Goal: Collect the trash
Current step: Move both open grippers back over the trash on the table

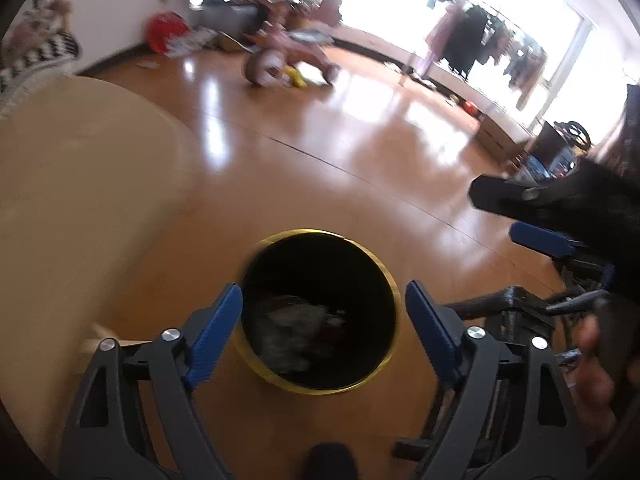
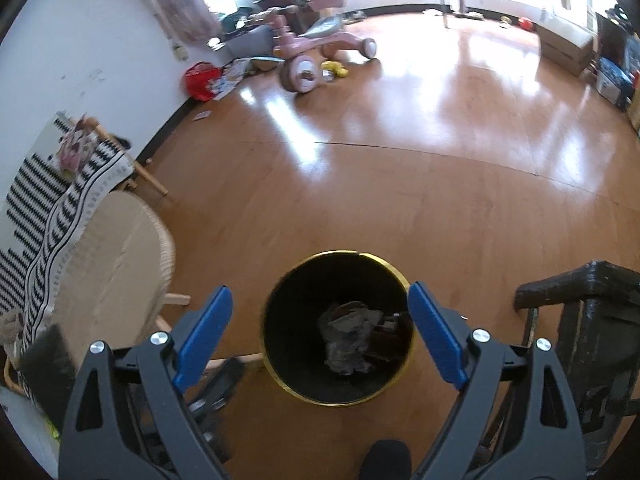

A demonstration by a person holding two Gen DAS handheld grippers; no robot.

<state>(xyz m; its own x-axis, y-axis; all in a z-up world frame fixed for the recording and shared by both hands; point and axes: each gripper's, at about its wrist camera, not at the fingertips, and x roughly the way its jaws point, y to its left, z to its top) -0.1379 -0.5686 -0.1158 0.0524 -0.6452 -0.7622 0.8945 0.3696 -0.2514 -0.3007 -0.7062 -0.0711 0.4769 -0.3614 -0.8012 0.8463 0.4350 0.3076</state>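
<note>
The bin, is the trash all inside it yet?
Some is: crumpled paper already lies at the bottom of the bin. Nothing is in hand now, since the left gripper and right gripper both hang open and empty above it. Possibly left: small scraps on the floor by the wall, too blurry to tell.

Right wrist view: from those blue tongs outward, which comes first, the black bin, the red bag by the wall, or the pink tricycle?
1. Black bin, on the floor directly below the open right tongs, crumpled trash inside.
2. Red bag, far left, against the white wall.
3. Pink tricycle, slightly beyond the bag, toward the bright windows.
</note>
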